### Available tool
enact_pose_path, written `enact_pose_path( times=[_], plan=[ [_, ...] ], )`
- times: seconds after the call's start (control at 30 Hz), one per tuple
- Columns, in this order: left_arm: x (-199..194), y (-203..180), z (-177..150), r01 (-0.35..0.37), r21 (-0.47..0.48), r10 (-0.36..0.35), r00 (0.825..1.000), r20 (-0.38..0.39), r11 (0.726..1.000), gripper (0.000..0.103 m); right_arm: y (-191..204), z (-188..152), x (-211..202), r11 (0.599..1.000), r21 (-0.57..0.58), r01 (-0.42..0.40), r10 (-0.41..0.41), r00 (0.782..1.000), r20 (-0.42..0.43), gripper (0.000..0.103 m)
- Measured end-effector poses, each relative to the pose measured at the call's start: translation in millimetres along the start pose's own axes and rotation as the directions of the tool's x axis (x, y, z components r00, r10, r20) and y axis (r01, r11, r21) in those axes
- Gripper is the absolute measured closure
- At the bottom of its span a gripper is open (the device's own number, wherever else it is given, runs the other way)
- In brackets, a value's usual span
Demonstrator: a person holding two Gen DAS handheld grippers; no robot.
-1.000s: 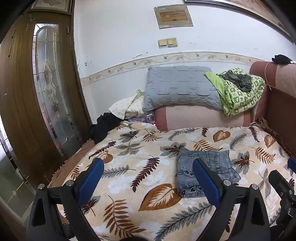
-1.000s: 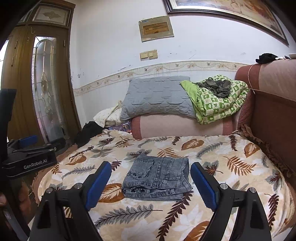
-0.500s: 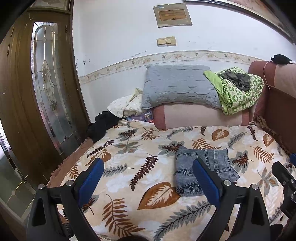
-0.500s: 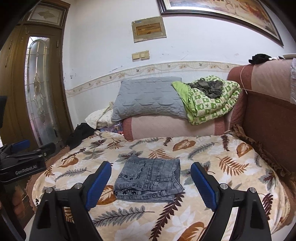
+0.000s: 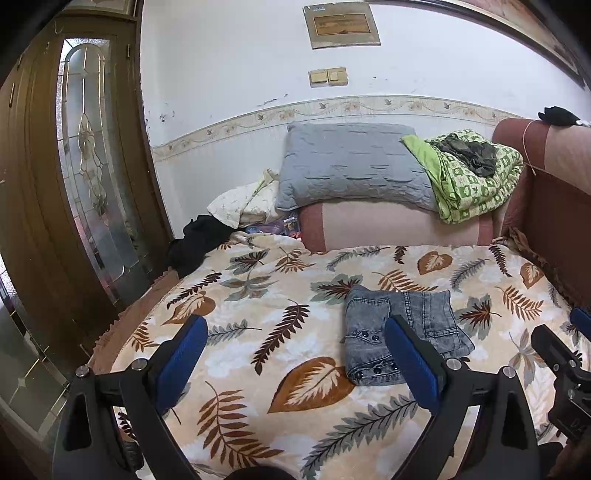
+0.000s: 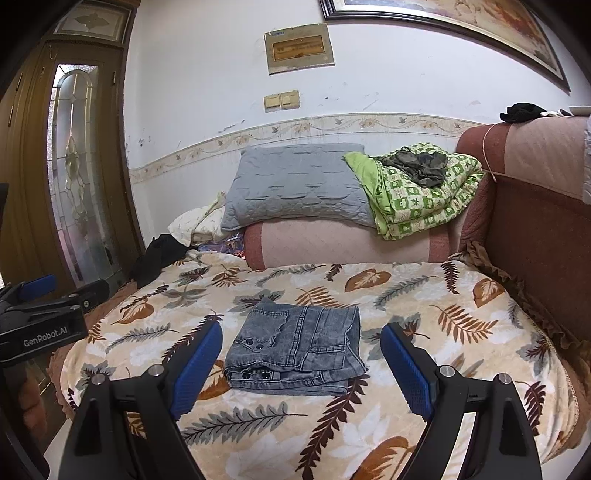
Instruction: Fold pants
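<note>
At the bottom of the right wrist view, the right gripper [image 6: 301,363] holds its blue-padded fingers [image 6: 197,367] spread wide, nothing between them, hovering above the near edge of the bed. At the bottom of the left wrist view, the left gripper [image 5: 297,360] likewise has its fingers [image 5: 181,360] spread apart and empty; its black body also shows at the left edge of the right wrist view. Beneath both lies a leaf-patterned blanket [image 6: 424,306] in cream, brown and grey, covering the bed. The grey denim pants [image 6: 295,349] lie folded into a compact rectangle at the centre of the right wrist view, flat on the blanket, just beyond the right fingertips and touched by neither gripper; in the left wrist view the same bundle [image 5: 399,325] sits right of centre, partly behind the right-hand finger. Farther back, a pink and maroon bolster [image 6: 347,242] runs across the head of the bed, bearing a grey quilted pillow [image 6: 295,186] and, to its right, a folded green patterned quilt [image 6: 417,199] with a dark garment [image 6: 419,166] on top. A black cloth [image 6: 159,258] and a pale pillow [image 6: 195,225] lie at the left rear. A maroon headboard [image 6: 535,236] fills the right side. On the white wall hang two switches [image 6: 281,99], a framed plaque [image 6: 299,48] and, at the upper right, a picture frame [image 6: 461,26]. A wooden door with a glass panel [image 6: 74,166] stands at the left.
</note>
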State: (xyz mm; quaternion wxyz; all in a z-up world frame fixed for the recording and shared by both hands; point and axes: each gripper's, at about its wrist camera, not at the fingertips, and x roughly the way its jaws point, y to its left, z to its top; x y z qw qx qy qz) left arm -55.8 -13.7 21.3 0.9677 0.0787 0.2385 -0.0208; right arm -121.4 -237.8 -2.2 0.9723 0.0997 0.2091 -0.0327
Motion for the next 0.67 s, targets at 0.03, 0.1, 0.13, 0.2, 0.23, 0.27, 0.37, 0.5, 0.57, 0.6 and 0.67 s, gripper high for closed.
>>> enact_pose_path(
  times=[0.03, 0.1, 0.13, 0.2, 0.23, 0.27, 0.37, 0.5, 0.57, 0.6, 0.67],
  plan=[
    [0, 0, 0, 0.007, -0.003, -0.007, 1.0, 0.001, 1.0, 0.006, 0, -1, 1, 1.0, 0.001, -0.003, 0.003, 1.0, -0.004, 0.013],
    [0, 1, -1, 0.013, -0.013, -0.013, 1.0, 0.008, 1.0, 0.006, 1, -2, 4, 1.0, 0.002, -0.004, 0.004, 1.0, -0.011, 0.013],
    [0, 1, -2, 0.006, -0.013, -0.005, 1.0, 0.018, 1.0, 0.006, 0, -3, 5, 1.0, 0.003, -0.002, 0.002, 1.0, -0.013, 0.013],
    [-1, 0, -3, -0.016, -0.003, 0.016, 0.999, 0.036, 1.0, 0.006, -2, -4, 8, 1.0, 0.008, -0.001, 0.001, 1.0, -0.019, 0.013],
    [1, 0, -4, -0.023, 0.001, 0.023, 0.999, 0.037, 1.0, 0.006, -4, -4, 9, 1.0, 0.011, 0.0, 0.0, 1.0, -0.023, 0.013],
    [3, 1, -5, -0.025, 0.002, 0.025, 0.999, 0.029, 1.0, 0.006, -6, -4, 10, 1.0, 0.014, 0.005, -0.004, 1.0, -0.025, 0.013],
    [13, 6, -7, -0.005, -0.027, 0.004, 1.0, -0.01, 1.0, 0.006, -15, -4, 15, 0.999, 0.04, 0.023, -0.021, 0.999, -0.035, 0.013],
    [17, 5, -10, 0.018, -0.034, -0.019, 1.0, -0.019, 0.999, 0.006, -32, -4, 22, 0.994, 0.111, 0.016, -0.01, 0.998, -0.056, 0.013],
    [16, 2, -11, 0.021, -0.018, -0.021, 1.0, -0.009, 1.0, 0.006, -36, -5, 25, 0.992, 0.124, 0.021, -0.013, 0.998, -0.061, 0.013],
    [17, 1, -11, 0.02, -0.009, -0.02, 1.0, -0.006, 1.0, 0.006, -37, -6, 26, 0.992, 0.123, 0.025, -0.017, 0.998, -0.064, 0.013],
    [19, 1, -11, 0.032, -0.014, -0.032, 0.999, -0.019, 0.999, 0.006, -38, -7, 29, 0.993, 0.114, 0.035, -0.027, 0.997, -0.071, 0.013]
  ],
)
